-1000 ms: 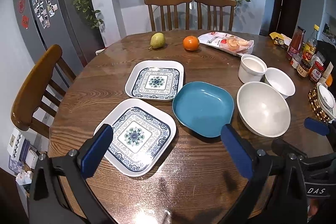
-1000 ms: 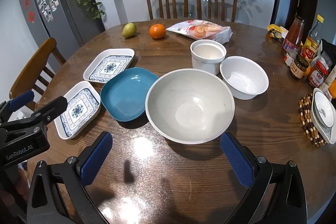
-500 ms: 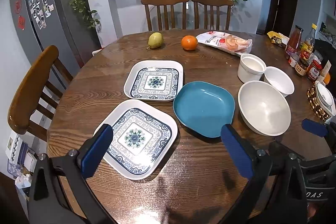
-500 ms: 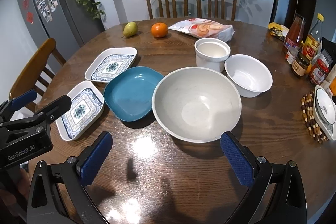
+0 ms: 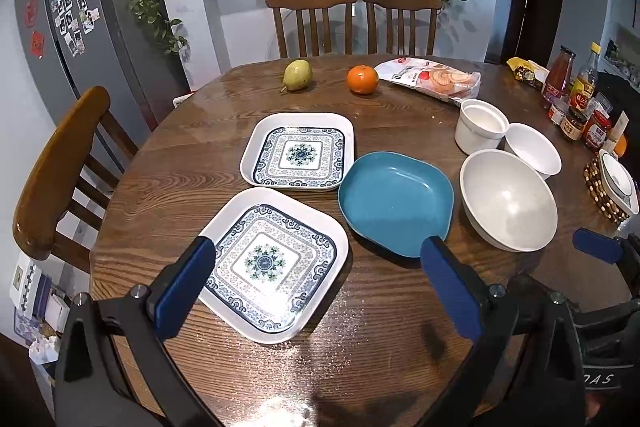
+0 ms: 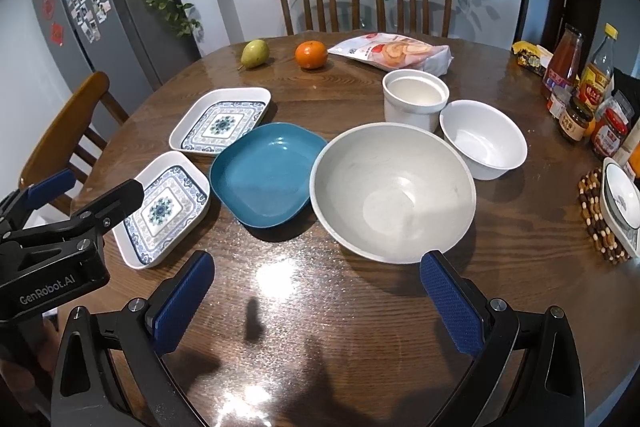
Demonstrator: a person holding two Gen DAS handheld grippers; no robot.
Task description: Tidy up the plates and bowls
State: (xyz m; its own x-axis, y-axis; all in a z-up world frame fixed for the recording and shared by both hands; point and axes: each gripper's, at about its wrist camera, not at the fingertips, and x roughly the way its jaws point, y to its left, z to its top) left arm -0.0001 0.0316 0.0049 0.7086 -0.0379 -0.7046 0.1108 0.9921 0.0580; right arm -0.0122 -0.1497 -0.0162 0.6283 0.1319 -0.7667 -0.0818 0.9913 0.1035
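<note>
Both tools hover empty over the round table (image 5: 192,163) — the left gripper (image 5: 316,279) spread wide above the near patterned plate (image 5: 272,259), the right gripper (image 6: 316,291) equally wide just short of the large grey bowl (image 6: 392,195). A clean start likely means lowering one finger under a rim — squarely, without nudging the blue dish (image 6: 264,175) beside it.
</note>
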